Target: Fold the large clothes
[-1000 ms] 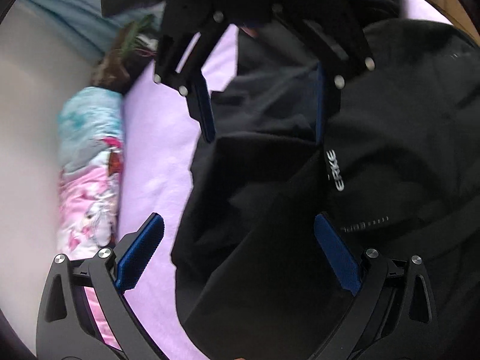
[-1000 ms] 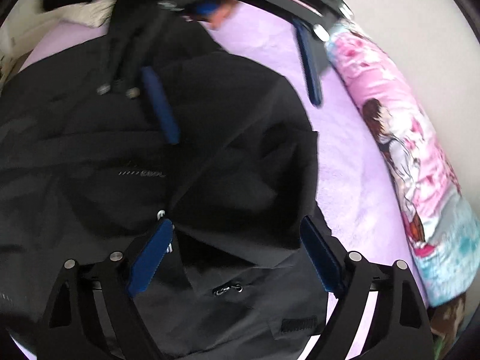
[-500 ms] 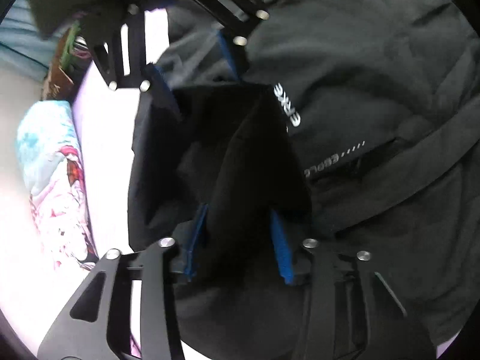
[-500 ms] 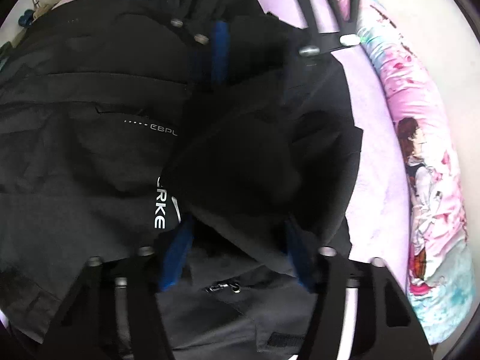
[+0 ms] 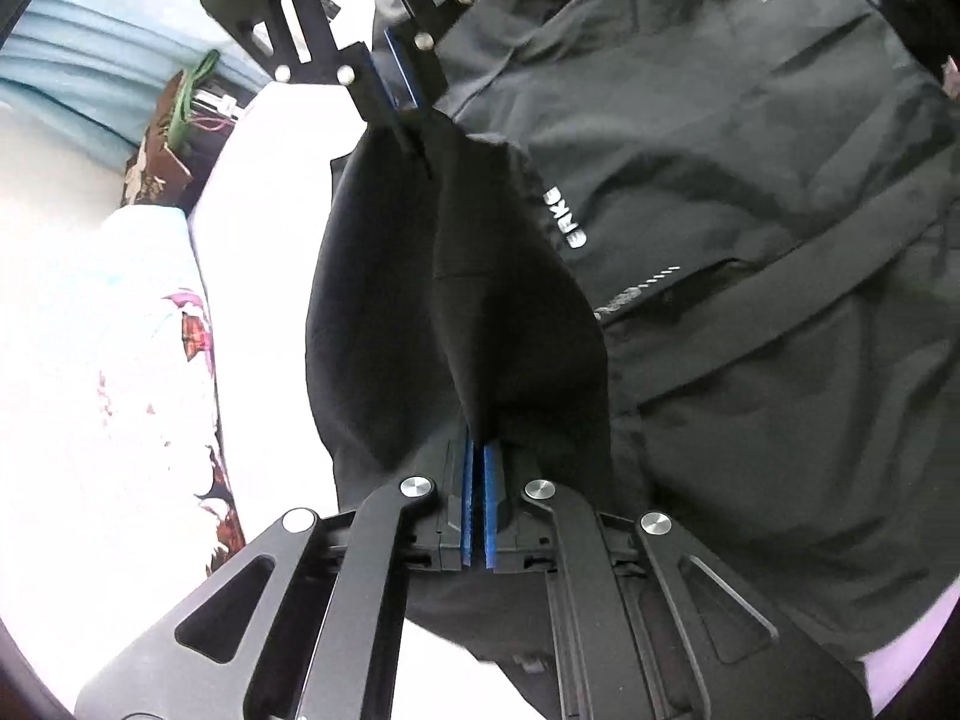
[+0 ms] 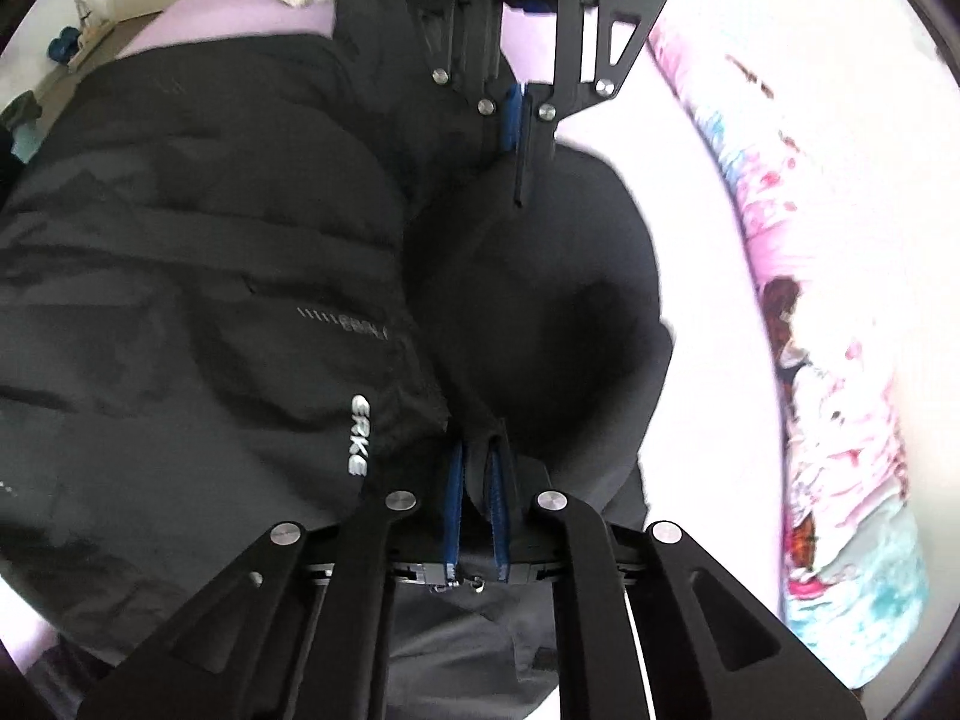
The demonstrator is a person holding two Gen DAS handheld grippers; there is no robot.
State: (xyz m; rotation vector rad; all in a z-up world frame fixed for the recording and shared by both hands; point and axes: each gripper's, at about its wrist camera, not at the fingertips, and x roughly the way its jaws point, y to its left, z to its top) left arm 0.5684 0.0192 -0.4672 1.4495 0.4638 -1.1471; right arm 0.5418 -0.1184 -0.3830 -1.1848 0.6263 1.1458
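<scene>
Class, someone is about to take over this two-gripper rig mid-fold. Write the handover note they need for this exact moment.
Left gripper: jaws have just closed, shut on a pinch of the black jacket.
Right gripper: jaws have just closed, also shut on the jacket's cloth.
Position: jacket lies spread on the lilac bed sheet, the grippers facing each other across one hanging flap; patterned bolster alongside.
Done: both grips taken.
Left: probably carry the flap over the body, release, finish folding.
</scene>
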